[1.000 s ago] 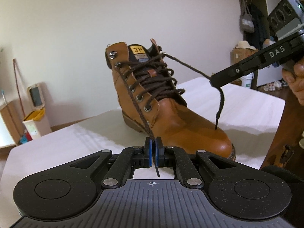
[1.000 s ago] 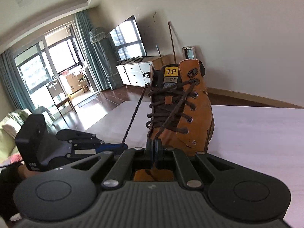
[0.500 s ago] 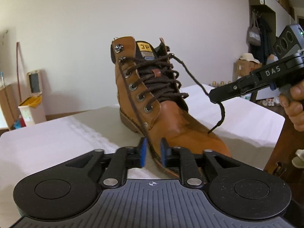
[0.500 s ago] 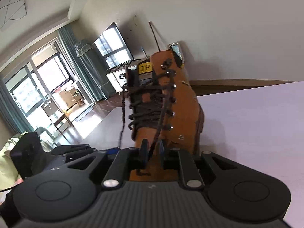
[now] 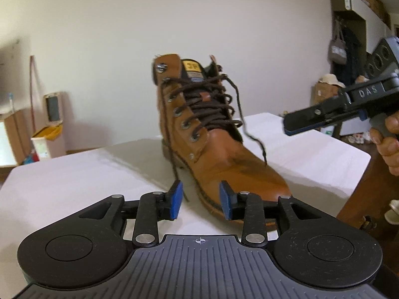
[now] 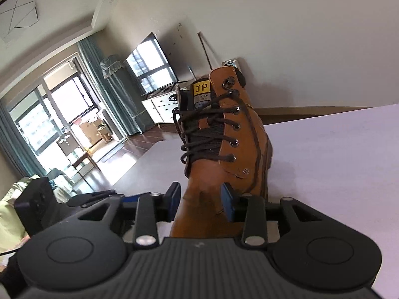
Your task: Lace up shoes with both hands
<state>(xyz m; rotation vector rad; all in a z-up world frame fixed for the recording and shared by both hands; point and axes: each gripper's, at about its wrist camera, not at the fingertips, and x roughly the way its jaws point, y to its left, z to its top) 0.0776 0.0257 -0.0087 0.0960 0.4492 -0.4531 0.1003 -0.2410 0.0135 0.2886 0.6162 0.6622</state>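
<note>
I read "JP" in black on a yellow patch (image 6: 202,88) at top of the boot (image 6: 239,134) tongue; the smaller grey label (image 6: 201,101) right under it has print too tiny for me to make out. From left cam same patch is blurred, barely legible. "DAS" in pale caps stands on side of the right gripper (image 5: 289,127) arm, near the hand (image 5: 389,147).

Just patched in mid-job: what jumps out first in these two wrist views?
A tan boot stands mid-table, its dark laces hanging loose, one end down each side. Both grippers sit near its toe with jaws opening and nothing pinched: the left gripper low in its own view, the right gripper likewise.
</note>
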